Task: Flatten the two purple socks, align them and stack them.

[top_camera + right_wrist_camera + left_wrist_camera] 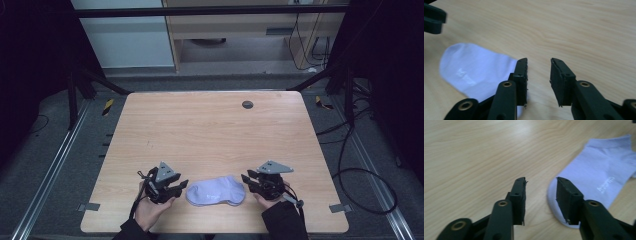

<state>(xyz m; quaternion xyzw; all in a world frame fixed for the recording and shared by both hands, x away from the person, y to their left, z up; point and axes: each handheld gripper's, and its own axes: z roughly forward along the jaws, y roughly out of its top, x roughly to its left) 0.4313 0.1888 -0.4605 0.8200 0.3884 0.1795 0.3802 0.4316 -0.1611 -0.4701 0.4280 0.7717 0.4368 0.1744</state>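
Holding your left gripper [176,189] with its jaws apart and empty, you have it just beside one end of the pale lilac sock [216,191]; your right gripper [250,181] sits parted and empty too, just off the other end. That sock lies flat near your edge of the wooden table [210,130], between the two tools. By my reading nothing is grasped yet, so the gripping and any folding or moving are all left. Count one sock, two grippers, one table and one dark round cap [247,104] at the far side
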